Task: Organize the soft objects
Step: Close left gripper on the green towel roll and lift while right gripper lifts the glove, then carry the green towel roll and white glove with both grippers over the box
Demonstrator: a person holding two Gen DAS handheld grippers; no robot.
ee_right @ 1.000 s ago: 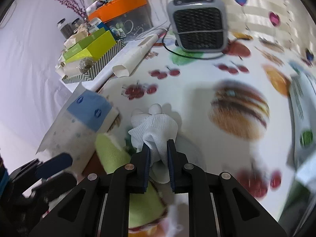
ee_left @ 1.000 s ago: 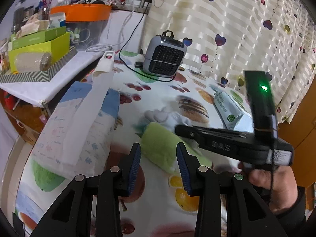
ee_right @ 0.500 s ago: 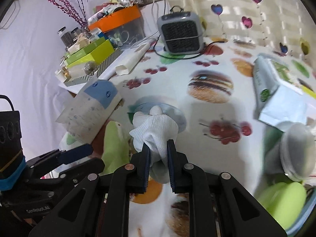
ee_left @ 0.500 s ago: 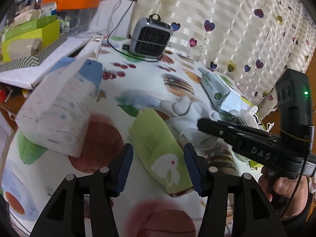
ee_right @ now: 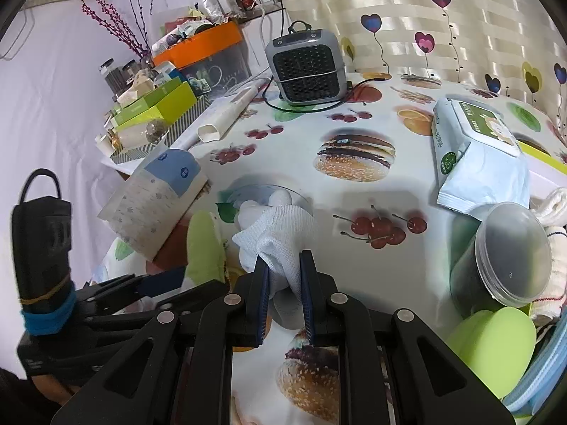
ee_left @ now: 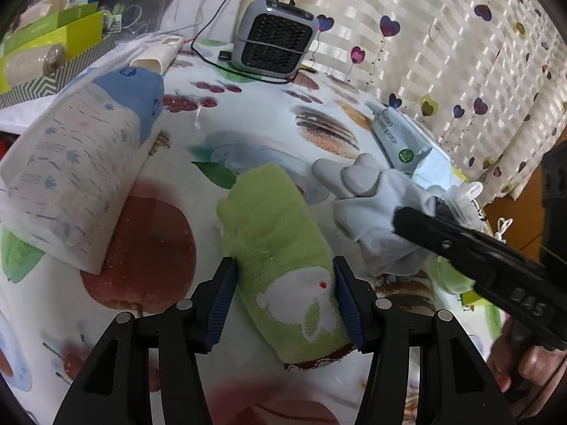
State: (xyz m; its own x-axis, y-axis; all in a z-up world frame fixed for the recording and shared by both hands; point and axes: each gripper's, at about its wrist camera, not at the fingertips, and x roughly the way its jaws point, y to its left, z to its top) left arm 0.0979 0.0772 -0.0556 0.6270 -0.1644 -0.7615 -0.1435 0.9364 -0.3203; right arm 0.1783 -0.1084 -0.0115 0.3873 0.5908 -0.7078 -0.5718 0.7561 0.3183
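Note:
A rolled green towel [ee_left: 280, 233] with a white rabbit print lies on the fruit-print tablecloth [ee_left: 149, 248]. My left gripper [ee_left: 283, 294] stands open and straddles the towel's near half, one blue pad at each side of it. To its right hangs a white knit glove [ee_left: 372, 205], lifted off the cloth. In the right wrist view my right gripper [ee_right: 283, 279] is shut on the cuff of that glove [ee_right: 280, 233], whose fingers point away from me. The towel [ee_right: 205, 244] shows at lower left there, behind the left gripper [ee_right: 159, 279].
A blue-and-white tissue pack [ee_left: 81, 177] lies left of the towel. A grey heater [ee_right: 304, 67] with its cable stands at the back. On the right are a wet-wipes pack [ee_right: 475, 156], a lidded clear tub [ee_right: 503, 262] and a green lid [ee_right: 492, 350]. Boxes [ee_right: 159, 106] crowd the back left.
My left gripper opened wide and came down over the green towel. The right gripper carried the white glove away from the towel, to the right, and then stayed still.

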